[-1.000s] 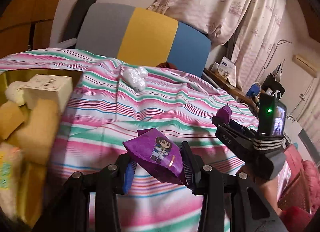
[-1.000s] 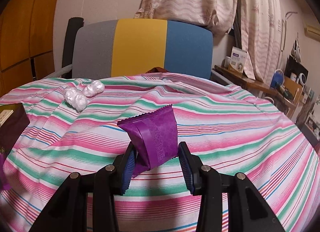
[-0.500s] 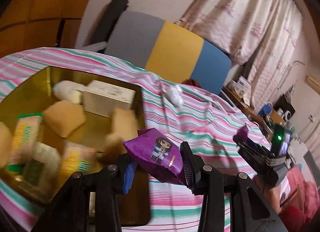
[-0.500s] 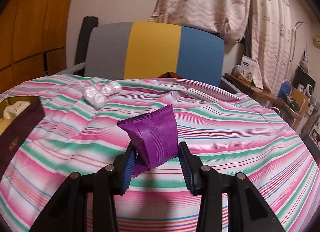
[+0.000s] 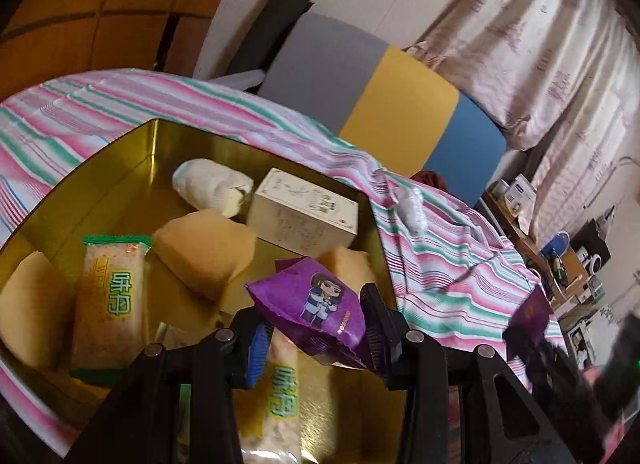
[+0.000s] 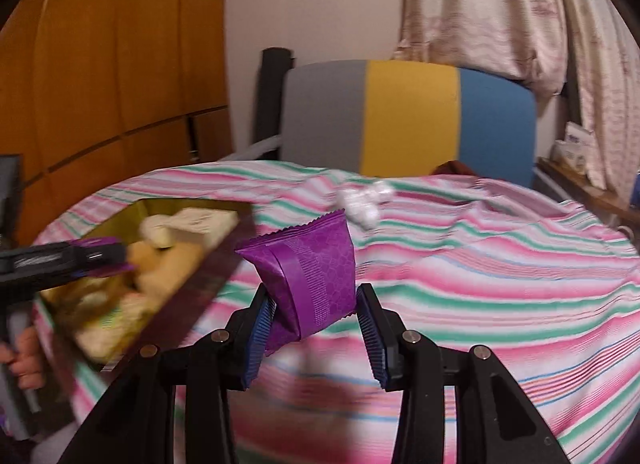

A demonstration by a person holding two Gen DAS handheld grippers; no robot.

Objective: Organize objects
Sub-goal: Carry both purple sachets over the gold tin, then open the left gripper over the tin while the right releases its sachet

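From the left wrist view, the left gripper (image 5: pixel 314 338) hangs above the gold tin (image 5: pixel 120 168) on the striped cloth (image 5: pixel 440 264), its jaws nearly closed and pinching a purple packet with a cartoon figure (image 5: pixel 316 304) by its lower part, so the packet stands up clear of the snacks below; that placing suggests it is meant to go in with them. The tin already holds a white box (image 5: pixel 304 216), a pale wrapped roll (image 5: pixel 212 184), tan buns (image 5: pixel 204 252) and green-lettered rice crackers (image 5: pixel 108 296), packed loosely side by side. A clump of clear wrap (image 5: pixel 412 208) lies on the cloth beyond the tin's far corner. From the right wrist view, the right gripper (image 6: pixel 316 328) is closed about as tight as it goes on a second purple packet (image 6: pixel 312 280), gripped low with its crimped top edge up, over bare cloth and to the right of the tin (image 6: pixel 192 292). The other gripper reaches in from the left over the tin, which fits the packets going in one after the other.
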